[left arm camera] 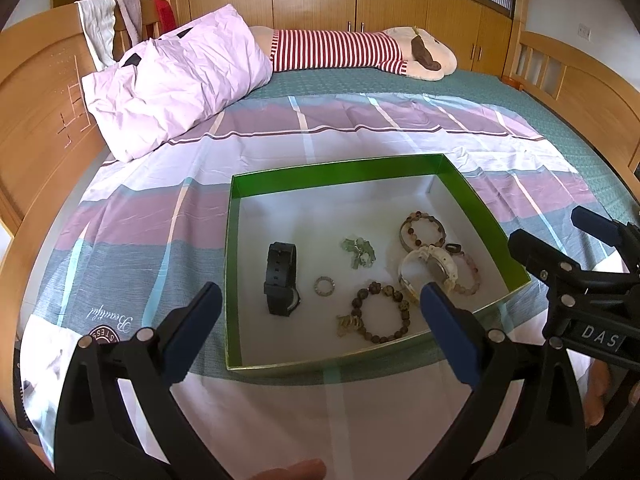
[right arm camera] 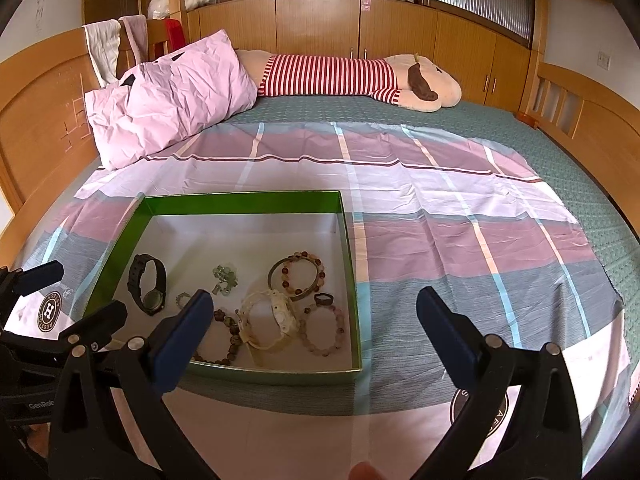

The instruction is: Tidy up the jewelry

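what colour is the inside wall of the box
Bright green inner walls on the box, with a white floor; clearest in the left wrist view.

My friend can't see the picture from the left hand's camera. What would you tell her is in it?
A shallow green box sits on a striped bed sheet, holding a black watch, a white watch, beaded bracelets and a small ring. The open left gripper hovers in front of it, its blue fingers spread wide and holding nothing. Behind lie a pink pillow and a striped plush toy.

Green-walled box point(left arm camera: 340, 178) on bed, holding black watch point(left arm camera: 281, 278), beaded bracelets point(left arm camera: 382, 314), ring point(left arm camera: 323, 286)
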`<state>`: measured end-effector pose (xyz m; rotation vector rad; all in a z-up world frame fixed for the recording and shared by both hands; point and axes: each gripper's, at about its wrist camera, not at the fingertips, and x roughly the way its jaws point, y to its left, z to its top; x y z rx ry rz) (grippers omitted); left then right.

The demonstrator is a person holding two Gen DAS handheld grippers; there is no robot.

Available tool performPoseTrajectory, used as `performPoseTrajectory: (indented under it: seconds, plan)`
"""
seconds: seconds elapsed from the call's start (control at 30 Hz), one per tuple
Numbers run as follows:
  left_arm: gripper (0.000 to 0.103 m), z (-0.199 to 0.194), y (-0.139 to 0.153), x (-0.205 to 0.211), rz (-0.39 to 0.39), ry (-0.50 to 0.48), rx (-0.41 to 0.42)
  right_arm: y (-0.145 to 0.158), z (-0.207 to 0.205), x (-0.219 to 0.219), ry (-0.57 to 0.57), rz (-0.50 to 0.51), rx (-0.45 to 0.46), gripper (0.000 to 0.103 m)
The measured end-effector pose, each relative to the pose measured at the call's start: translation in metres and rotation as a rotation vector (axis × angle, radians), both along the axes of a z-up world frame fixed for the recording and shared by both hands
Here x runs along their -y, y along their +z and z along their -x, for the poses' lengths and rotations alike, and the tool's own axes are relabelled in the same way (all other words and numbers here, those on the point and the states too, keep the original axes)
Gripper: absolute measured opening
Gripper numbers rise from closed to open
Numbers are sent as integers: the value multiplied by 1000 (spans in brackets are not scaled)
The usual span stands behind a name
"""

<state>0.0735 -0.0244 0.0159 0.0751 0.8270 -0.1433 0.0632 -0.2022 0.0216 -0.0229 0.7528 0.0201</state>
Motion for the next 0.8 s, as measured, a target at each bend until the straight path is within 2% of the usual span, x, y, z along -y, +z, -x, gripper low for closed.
performPoseTrajectory:
  seconds: [0.8]
  plan:
    - [101, 0, -3, 0, -2, 0, -3, 0, 1, 0, -1, 5, 2, 102]
